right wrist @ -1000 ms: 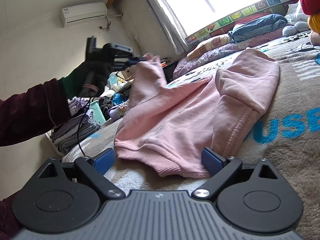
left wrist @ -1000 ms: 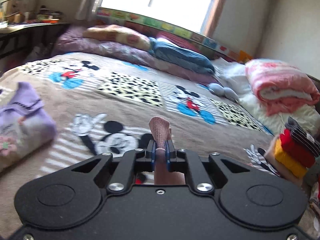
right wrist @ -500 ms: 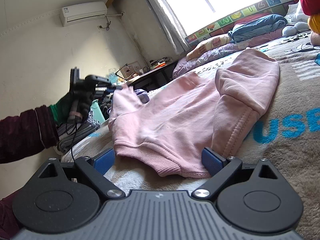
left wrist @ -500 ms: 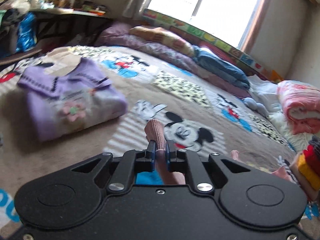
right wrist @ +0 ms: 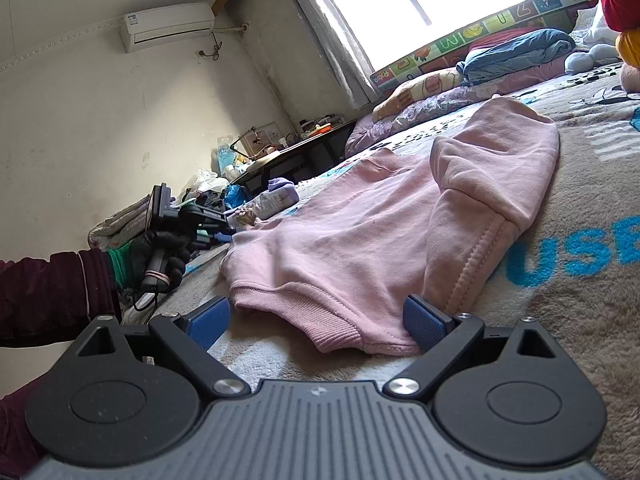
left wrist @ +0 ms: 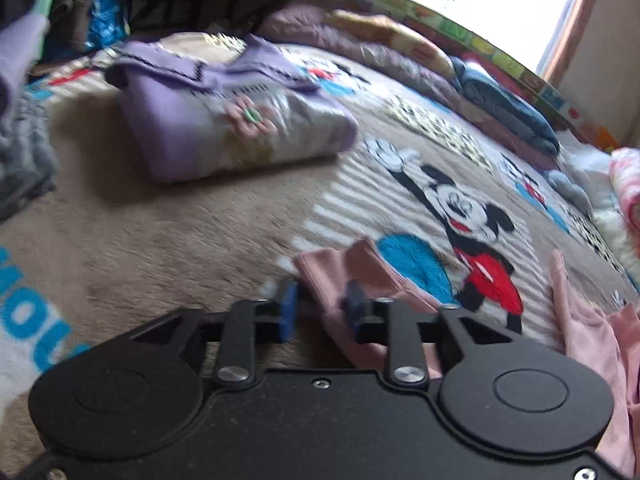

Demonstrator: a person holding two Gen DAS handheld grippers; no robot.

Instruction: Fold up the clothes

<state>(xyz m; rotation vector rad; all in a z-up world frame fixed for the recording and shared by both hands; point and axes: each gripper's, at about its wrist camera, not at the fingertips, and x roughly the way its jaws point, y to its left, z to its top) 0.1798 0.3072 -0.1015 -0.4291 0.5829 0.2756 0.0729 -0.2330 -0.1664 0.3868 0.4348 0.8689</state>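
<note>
A pink hoodie (right wrist: 360, 240) lies flat on the cartoon-print blanket (left wrist: 160, 248), its hood (right wrist: 492, 152) folded over at the right. My left gripper (left wrist: 320, 312) is low over the blanket and its jaws are opening. The ribbed pink sleeve cuff (left wrist: 332, 272) still sits loosely between the parted blue pads (left wrist: 288, 314). In the right wrist view a gloved hand (right wrist: 160, 256) holds that gripper (right wrist: 224, 232) at the hoodie's left edge. My right gripper (right wrist: 316, 322) rests wide open on the bed, with the hoodie's ribbed hem (right wrist: 320, 320) between its fingers and untouched.
A folded purple sweater (left wrist: 224, 128) lies on the bed beyond the left gripper. Grey clothes (left wrist: 20, 168) are heaped at the far left. Pillows and a blue quilt (left wrist: 504, 100) line the window side. A cluttered dark desk (right wrist: 304, 148) stands past the bed's corner.
The left gripper swung down and left with the sleeve, laying it out on the blanket, and its jaws parted from the cuff. The right gripper stayed put.
</note>
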